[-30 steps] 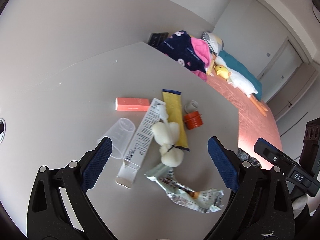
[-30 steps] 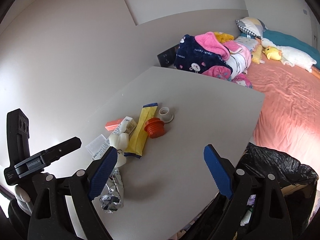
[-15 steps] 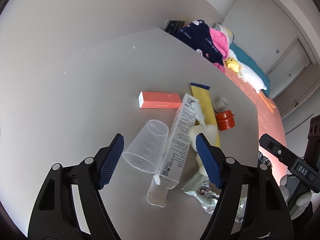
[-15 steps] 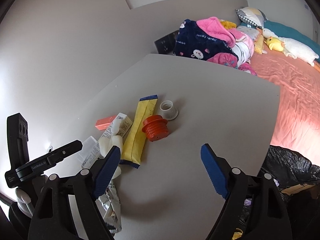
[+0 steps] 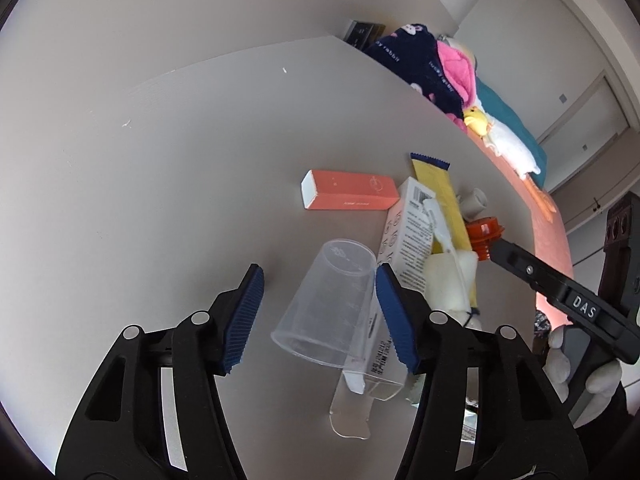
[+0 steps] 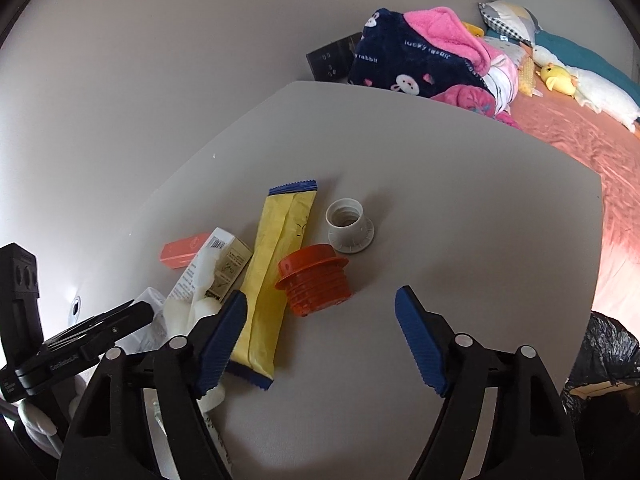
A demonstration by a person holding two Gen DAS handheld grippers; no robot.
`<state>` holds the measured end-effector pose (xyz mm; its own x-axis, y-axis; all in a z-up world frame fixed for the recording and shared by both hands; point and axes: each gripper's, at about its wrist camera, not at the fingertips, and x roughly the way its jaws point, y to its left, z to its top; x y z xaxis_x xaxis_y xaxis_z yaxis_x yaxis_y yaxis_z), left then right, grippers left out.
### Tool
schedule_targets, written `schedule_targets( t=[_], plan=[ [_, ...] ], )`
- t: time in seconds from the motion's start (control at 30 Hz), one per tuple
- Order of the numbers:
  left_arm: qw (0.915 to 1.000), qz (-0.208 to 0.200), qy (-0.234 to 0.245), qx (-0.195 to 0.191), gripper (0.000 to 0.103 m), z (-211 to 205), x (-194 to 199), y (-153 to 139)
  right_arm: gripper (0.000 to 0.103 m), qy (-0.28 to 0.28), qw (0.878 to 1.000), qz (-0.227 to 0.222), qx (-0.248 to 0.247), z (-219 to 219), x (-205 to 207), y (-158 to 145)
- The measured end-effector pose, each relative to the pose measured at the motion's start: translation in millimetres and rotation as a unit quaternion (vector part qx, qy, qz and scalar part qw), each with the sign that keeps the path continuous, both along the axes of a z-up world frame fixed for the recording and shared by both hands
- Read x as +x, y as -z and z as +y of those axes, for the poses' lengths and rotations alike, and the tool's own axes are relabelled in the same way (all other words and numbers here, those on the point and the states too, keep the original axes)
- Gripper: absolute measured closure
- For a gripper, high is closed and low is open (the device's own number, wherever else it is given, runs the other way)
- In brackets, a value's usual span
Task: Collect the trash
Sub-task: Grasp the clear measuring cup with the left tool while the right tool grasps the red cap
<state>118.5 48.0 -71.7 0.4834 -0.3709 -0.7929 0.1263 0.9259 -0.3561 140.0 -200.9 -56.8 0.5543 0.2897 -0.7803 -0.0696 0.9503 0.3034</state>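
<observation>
Left tool [image 5: 318, 312], left wrist view: jaws about half open and just been closing, w/ the clear plastic measuring cup [image 5: 326, 312] between them. The cup lies on its side on the grey tabletop [image 5: 160, 160], rim toward the camera, base pointing away. Right pad looks at the cup wall, left pad has a gap, so not gripped yet. Coral-orange carton [image 5: 348, 196] and white printed box [image 5: 408, 236] lie just beyond.

Right tool [image 6: 318, 340], right wrist view: jaws fairly wide, also just been closing, nothing between them. Orange ribbed plastic cap [image 6: 316, 284] sits just ahead, slightly left of centre; yellow snack wrapper [image 6: 276, 272] by the left pad. Black bin bag [image 6: 604, 356] at the tabletop's right edge.

Judgement: left tool is nearer a grasp; its jaws straddle the cup across its long axis.
</observation>
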Motion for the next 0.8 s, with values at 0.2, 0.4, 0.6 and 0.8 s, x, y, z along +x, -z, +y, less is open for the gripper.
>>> schedule_targets(
  t=[0.2, 0.4, 0.6, 0.8],
  plan=[
    [0.9996, -0.007, 0.004, 0.026, 0.058, -3, 2, 0, 0.037, 0.005, 1.000, 0.010, -0.003, 1, 12, 10],
    [0.9994, -0.017, 0.001, 0.031, 0.058, -2, 0, 2, 0.058, 0.008, 1.000, 0.008, -0.010, 2, 13, 12],
    [0.9997, -0.018, -0.004, 0.016, 0.065, 2, -5, 3, 0.058, 0.005, 1.000, 0.017, 0.024, -6, 8, 9],
    [0.9998, -0.016, -0.006, 0.001, 0.065, 4, -13, 0, 0.058, 0.003, 0.999, 0.014, 0.036, -11, -3, 0]
  ],
)
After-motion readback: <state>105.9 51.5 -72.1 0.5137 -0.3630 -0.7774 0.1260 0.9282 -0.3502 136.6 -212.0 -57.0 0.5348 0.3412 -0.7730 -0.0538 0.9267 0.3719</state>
